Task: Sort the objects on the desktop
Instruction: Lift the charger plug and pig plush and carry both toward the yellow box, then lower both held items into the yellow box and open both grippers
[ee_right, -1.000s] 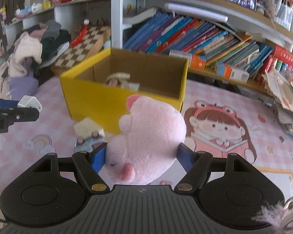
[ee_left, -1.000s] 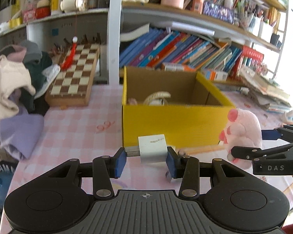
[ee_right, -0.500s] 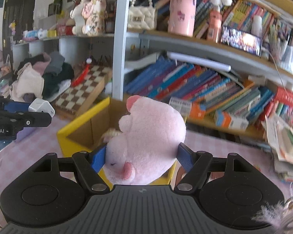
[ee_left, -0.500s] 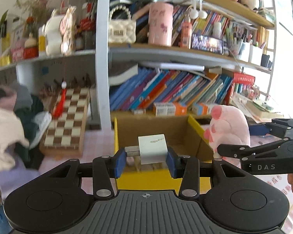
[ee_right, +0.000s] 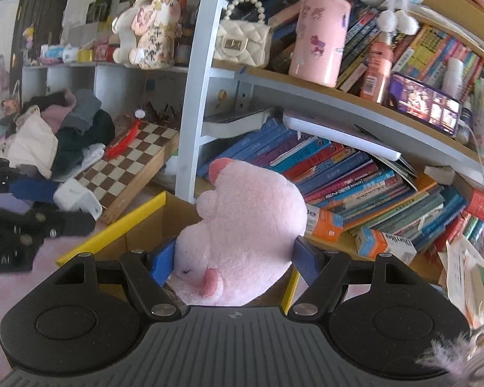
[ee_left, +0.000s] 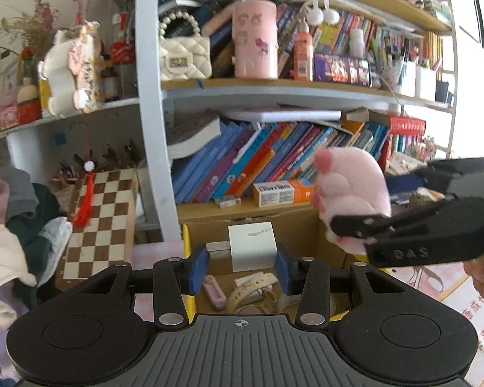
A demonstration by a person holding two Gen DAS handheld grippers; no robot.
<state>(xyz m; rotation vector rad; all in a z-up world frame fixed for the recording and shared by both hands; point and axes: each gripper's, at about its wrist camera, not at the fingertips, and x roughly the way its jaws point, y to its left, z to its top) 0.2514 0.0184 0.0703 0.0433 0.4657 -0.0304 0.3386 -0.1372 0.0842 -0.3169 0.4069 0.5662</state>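
**Two loads over the yellow box**

Left gripper [ee_left: 240, 262] clamped on white charger [ee_left: 253, 246], prongs against one pad: hard, light, probably slick; best pinched across flat faces. Right gripper [ee_right: 237, 261] squeezing pink plush toy [ee_right: 247, 229] between both pads: soft, springy, unbreakable. Beneath both jaws, yellow box [ee_left: 185, 248], holding a watch.

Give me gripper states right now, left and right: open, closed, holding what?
Left gripper: closed on the white charger plug, held above the yellow box.
Right gripper: closed on the pink plush toy, also above the box.
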